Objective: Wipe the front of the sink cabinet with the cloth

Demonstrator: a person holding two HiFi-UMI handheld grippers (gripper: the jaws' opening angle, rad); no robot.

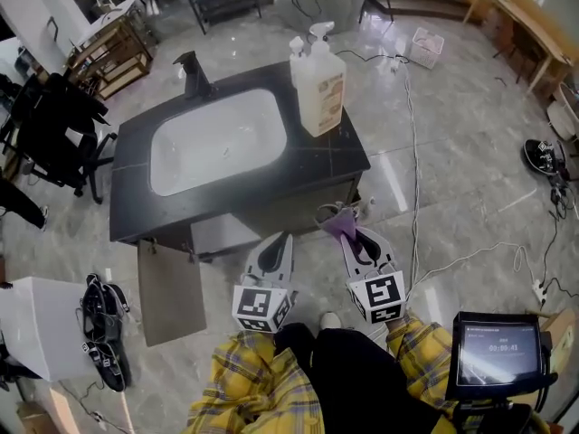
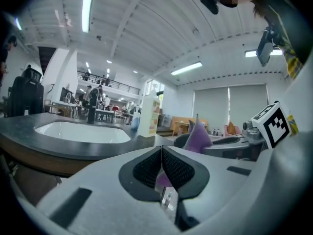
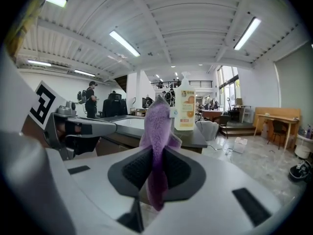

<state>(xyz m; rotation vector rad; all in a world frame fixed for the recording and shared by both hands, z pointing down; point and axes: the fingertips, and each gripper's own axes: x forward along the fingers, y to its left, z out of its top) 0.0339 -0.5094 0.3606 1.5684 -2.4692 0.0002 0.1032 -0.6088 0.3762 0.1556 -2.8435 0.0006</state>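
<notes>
right gripper point(image 3: 155, 173) clamps purple cloth point(image 3: 157, 126) | left gripper point(image 2: 162, 168) closed, empty | head view: sink cabinet point(image 1: 326, 156)

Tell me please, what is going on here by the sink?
A person stands before the sink cabinet with a claw in each hand. The right claw is shut on a purple cloth, held up near the cabinet's front; whether it touches is unclear. The left claw is shut with nothing in it, beside the right one.
</notes>
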